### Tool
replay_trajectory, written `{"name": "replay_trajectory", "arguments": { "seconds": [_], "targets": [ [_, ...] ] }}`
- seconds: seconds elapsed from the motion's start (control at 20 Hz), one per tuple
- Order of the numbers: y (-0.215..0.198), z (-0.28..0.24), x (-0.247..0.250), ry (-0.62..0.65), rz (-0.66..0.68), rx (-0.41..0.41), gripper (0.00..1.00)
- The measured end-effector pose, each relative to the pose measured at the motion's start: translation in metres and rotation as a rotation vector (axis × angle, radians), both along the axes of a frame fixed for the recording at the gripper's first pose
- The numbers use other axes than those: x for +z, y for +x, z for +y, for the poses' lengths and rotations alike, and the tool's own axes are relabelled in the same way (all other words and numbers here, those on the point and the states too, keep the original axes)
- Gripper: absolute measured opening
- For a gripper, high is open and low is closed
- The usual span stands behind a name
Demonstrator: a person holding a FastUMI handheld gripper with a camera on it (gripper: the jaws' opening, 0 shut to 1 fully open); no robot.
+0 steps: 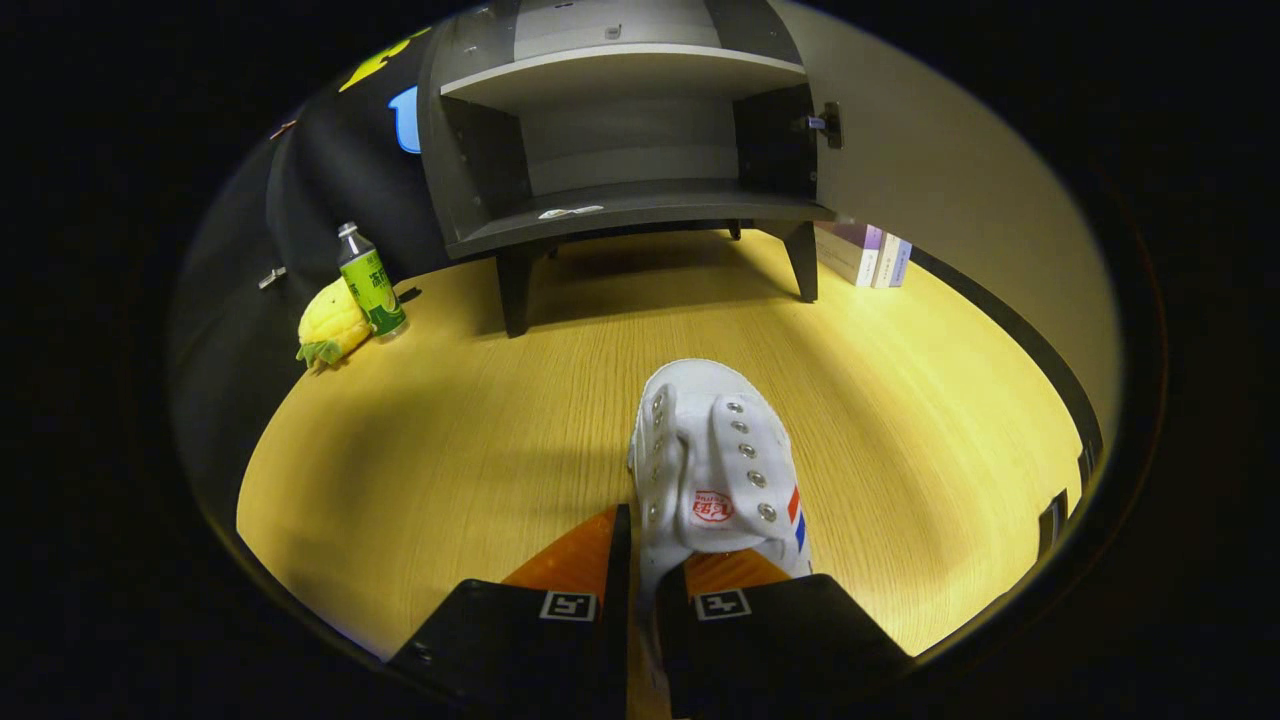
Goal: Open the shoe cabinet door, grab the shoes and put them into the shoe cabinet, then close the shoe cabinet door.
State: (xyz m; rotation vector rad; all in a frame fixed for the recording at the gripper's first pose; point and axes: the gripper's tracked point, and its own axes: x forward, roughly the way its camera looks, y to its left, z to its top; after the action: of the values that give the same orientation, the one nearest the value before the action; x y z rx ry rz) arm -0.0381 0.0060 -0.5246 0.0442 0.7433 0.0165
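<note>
Between the two fingers of the gripper (642, 585), at the near edge of the wooden floor (450, 440), a white shoe (715, 465) is pinched by the side wall of its opening; the fingers stand narrow, one outside the wall and one down inside the shoe, both pressing on the canvas. That hold by the collar looks chosen so the toe points straight ahead toward the shoe cabinet (620, 130), ready to slide in nose first. Whether the sole is touching the floor or hanging just above it cannot be told.

Beyond the shoe, toward the far edge of the floor, the cabinet stands on short legs with its door (940, 180) swung wide to the right, so the opening step seems done. Its lower shelf (640, 205) is bare but for a small pale slip near the front lip.

The shoe is a laceless white canvas sneaker with two rows of metal eyelets, a red mark on the tongue and red and blue stripes on its side.

Near the floor's far left corner a green bottle (371, 281) stands touching a plush pineapple (331, 326); some books (865, 253) lie right of the cabinet's leg
</note>
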Motion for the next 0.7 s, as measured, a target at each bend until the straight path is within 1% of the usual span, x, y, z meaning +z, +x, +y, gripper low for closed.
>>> {"name": "replay_trajectory", "arguments": {
  "seconds": [0.2, 0.3, 0.35, 0.4, 0.45, 0.6, 0.7],
  "targets": [
    [0.002, -0.003, -0.002, -0.002, -0.003, -0.03, 0.21],
    [0.003, -0.003, -0.001, 0.034, -0.017, -0.063, 0.21],
    [0.006, -0.005, -0.008, 0.053, -0.022, -0.078, 0.21],
    [0.005, -0.007, -0.002, 0.066, -0.016, -0.093, 0.13],
    [0.004, -0.006, -0.001, 0.07, -0.013, -0.085, 0.05],
    [0.003, -0.005, -0.002, 0.02, -0.006, -0.025, 0.05],
    [0.001, -0.007, 0.003, 0.025, 0.007, -0.015, 0.05]
  ]
}}
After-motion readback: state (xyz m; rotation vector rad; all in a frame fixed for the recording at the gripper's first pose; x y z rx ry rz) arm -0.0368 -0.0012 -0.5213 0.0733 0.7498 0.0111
